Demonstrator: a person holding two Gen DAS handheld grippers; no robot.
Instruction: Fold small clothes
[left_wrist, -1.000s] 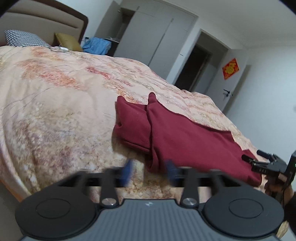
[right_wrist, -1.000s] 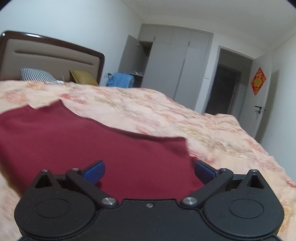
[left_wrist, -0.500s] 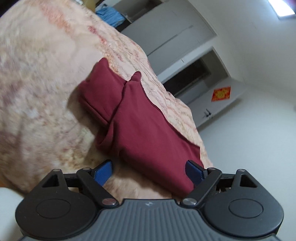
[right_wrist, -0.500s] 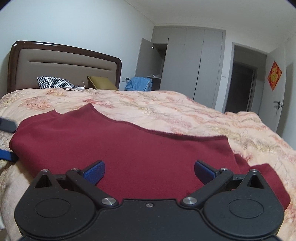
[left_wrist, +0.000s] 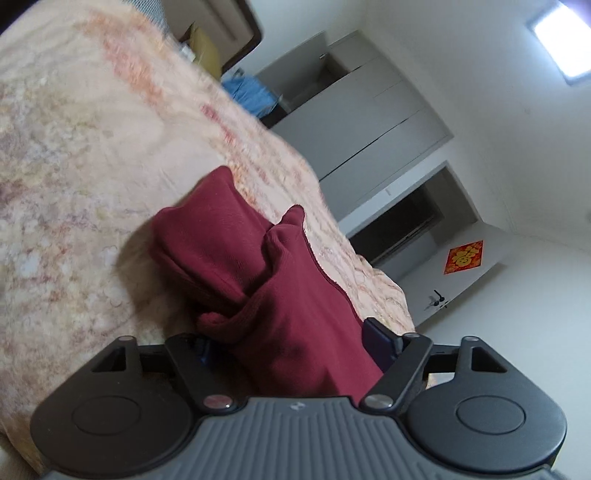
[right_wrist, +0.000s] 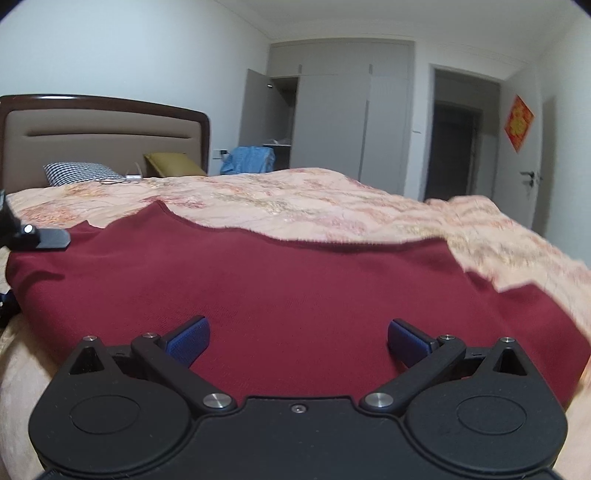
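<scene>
Straddling red garment (left_wrist: 295, 314), left claw (left_wrist: 291, 350) closing, unclamped

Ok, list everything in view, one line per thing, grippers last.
dark red knit garment: one, spread on the bed, near edge
peach floral bedspread: one, covers the bed
brown padded headboard: one, far end
black-and-white checked pillow: one, by headboard
mustard cushion: one, by headboard
blue cloth: one, beside the bed
grey wardrobe: one, one door open
red paper decoration: one, on white door
left gripper: jaws just closing, garment between
right gripper: open, over garment
</scene>
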